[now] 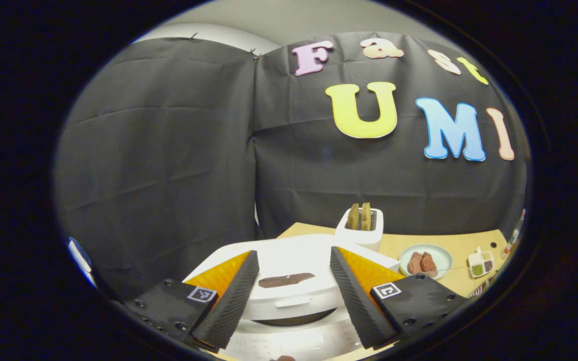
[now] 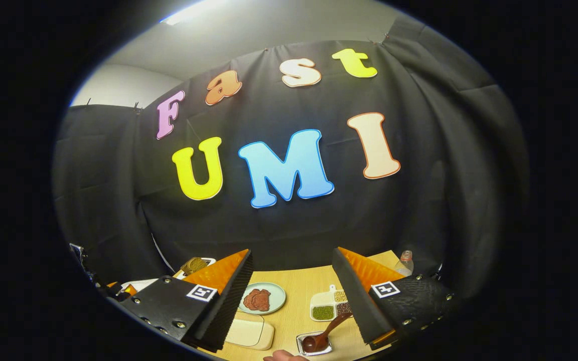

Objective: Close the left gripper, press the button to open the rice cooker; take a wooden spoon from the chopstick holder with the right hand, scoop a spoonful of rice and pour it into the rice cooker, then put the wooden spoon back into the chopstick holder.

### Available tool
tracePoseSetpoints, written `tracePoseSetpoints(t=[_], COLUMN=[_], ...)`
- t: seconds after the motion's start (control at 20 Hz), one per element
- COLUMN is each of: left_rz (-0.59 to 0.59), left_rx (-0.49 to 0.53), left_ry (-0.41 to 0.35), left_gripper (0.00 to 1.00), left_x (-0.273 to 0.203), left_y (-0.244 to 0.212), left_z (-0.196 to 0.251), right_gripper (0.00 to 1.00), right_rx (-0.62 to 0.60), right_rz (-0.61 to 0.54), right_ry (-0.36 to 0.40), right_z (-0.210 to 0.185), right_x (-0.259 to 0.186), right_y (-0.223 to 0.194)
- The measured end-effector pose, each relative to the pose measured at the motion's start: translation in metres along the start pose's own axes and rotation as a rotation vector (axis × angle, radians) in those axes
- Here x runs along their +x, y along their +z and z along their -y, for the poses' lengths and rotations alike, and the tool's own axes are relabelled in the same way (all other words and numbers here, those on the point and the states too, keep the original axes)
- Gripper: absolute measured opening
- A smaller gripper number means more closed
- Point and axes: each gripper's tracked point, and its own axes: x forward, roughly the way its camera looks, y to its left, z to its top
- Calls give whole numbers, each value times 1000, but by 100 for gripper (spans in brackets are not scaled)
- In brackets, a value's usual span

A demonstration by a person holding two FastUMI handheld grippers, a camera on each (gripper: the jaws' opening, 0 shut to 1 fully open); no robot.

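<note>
White rice cooker (image 1: 289, 281), lid down, directly below and between the spread fingers of the left gripper (image 1: 294, 296); right gripper (image 2: 291, 296), fingers apart, empty, farther from the cooker.

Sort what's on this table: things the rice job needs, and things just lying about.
For the job: rice cooker, closed; wooden spoon resting in a small tray; left gripper, open; right gripper, open.

Lying about: toaster; plate of meat; divided dish of grains; bottle.
</note>
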Motion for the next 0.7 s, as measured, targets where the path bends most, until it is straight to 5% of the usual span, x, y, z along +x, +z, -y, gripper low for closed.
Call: tracePoseSetpoints(t=[0.45,0.7], left_rz=[-67,-200], left_rx=[-23,-34], left_ry=[6,5], left_gripper=[100,98], left_x=[-13,-18], left_y=[-33,-75], left_z=[0,5], right_gripper=[96,96], right_rx=[-3,9], right_rz=[-15,-8], right_ry=[6,7], right_z=[-6,-8], right_x=[1,0], right_y=[-6,-6])
